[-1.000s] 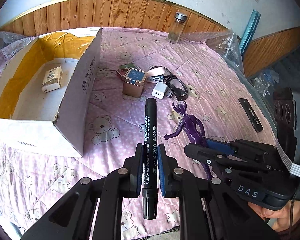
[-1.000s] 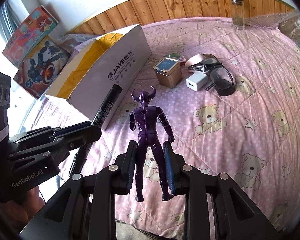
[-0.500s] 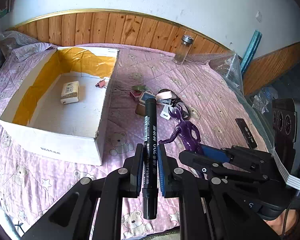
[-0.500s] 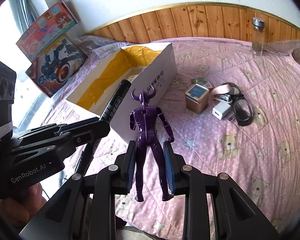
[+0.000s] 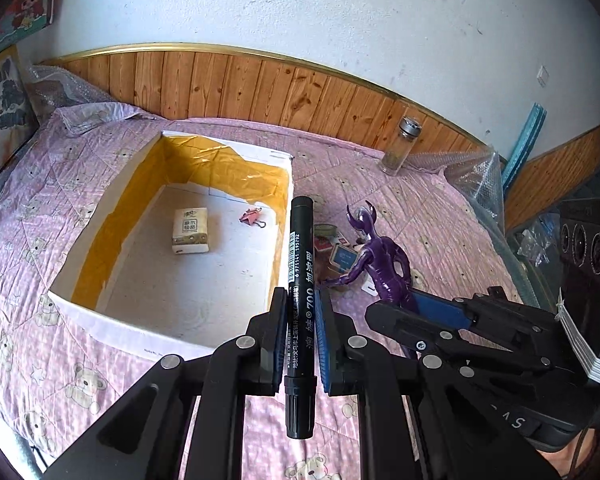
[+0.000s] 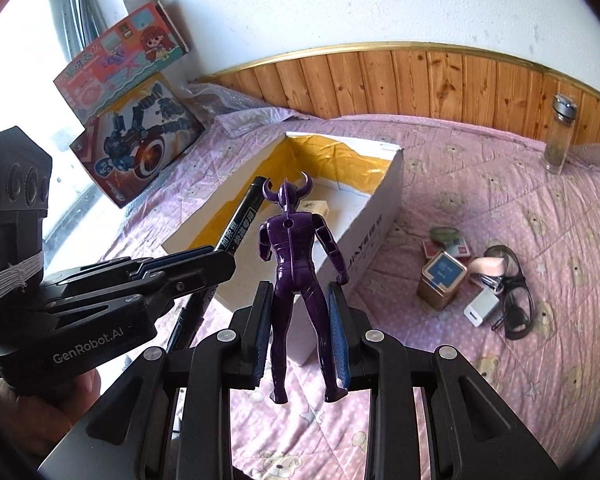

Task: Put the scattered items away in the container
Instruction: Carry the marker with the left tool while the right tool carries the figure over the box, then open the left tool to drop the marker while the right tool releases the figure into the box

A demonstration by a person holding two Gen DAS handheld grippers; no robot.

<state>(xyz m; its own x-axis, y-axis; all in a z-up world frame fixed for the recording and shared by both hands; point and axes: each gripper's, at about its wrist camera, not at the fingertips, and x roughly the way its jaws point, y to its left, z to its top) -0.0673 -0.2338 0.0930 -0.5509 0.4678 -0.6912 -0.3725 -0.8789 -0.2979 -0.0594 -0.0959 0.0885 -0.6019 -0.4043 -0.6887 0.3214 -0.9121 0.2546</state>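
The open cardboard box (image 5: 172, 264) sits on the pink bear-print bed (image 5: 40, 216), holding a small tissue packet (image 5: 190, 231) and a red binder clip (image 5: 252, 216). Above its near right corner, the left gripper (image 5: 300, 344) is clamped on a black marker (image 5: 300, 280) (cap end pointing away), and the right gripper (image 6: 300, 336) grips a purple horned figure (image 6: 296, 256) by the legs. A tin (image 6: 440, 280), charger (image 6: 480, 308) and glasses (image 6: 516, 300) lie scattered right of the box.

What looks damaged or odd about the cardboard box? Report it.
The white cardboard box has yellow tape lining torn ragged along its far inner wall. Otherwise it sits upright, holding a tissue pack and binder clip.
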